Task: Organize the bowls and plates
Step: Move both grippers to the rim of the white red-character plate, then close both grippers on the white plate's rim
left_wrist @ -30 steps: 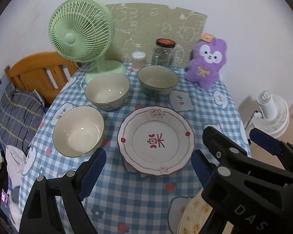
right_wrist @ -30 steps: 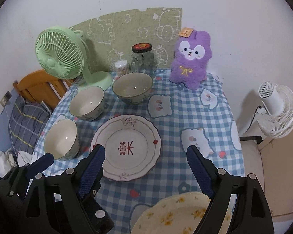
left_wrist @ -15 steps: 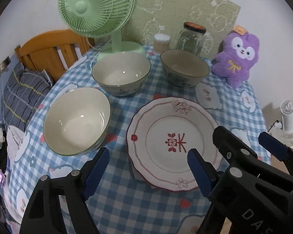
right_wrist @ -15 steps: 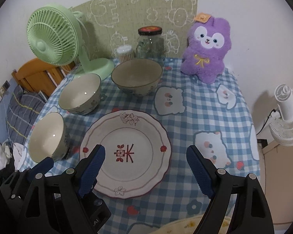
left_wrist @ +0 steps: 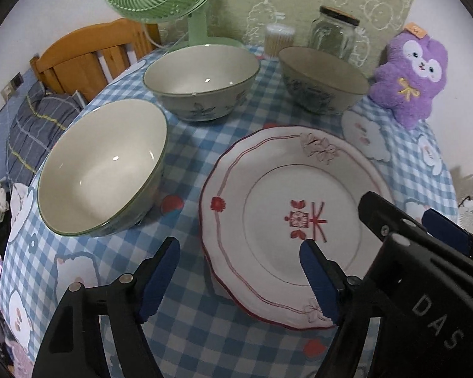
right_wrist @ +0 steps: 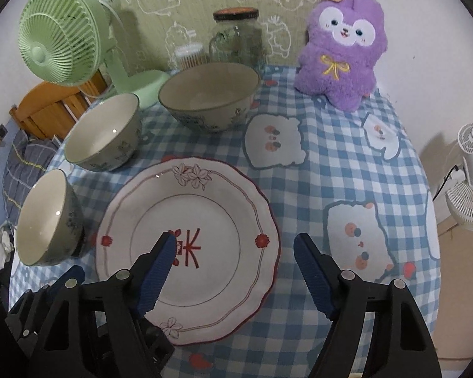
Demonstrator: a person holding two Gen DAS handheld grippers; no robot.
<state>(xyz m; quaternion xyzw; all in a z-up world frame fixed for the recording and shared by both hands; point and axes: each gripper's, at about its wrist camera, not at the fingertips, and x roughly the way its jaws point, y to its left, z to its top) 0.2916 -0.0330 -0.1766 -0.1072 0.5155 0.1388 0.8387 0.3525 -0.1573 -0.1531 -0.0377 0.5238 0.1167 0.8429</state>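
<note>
Straddling opposite plate (right_wrist: 186, 245) rims, left tongs (left_wrist: 239, 278) and right tongs (right_wrist: 233, 272), both closing, gripping nothing

A blue-and-white checked tablecloth (right_wrist: 331, 163) carries a white plate (right_wrist: 205, 220) with red trim, cream bowls (left_wrist: 101, 170) rimmed green, a purple plush (right_wrist: 343, 47) and a mint-green fan (right_wrist: 60, 41).

A bench (right_wrist: 347, 170) under a blue checked cloth is carrying a white plate (right_wrist: 189, 245) with red trim at the near middle. Three bowls (left_wrist: 201, 78) are sitting around its left and far sides. A green fan (right_wrist: 63, 37), a glass jar (right_wrist: 236, 37), a small tub of sticks (right_wrist: 190, 56) and a purple plush toy (right_wrist: 340, 50) are standing along the back edge.
</note>
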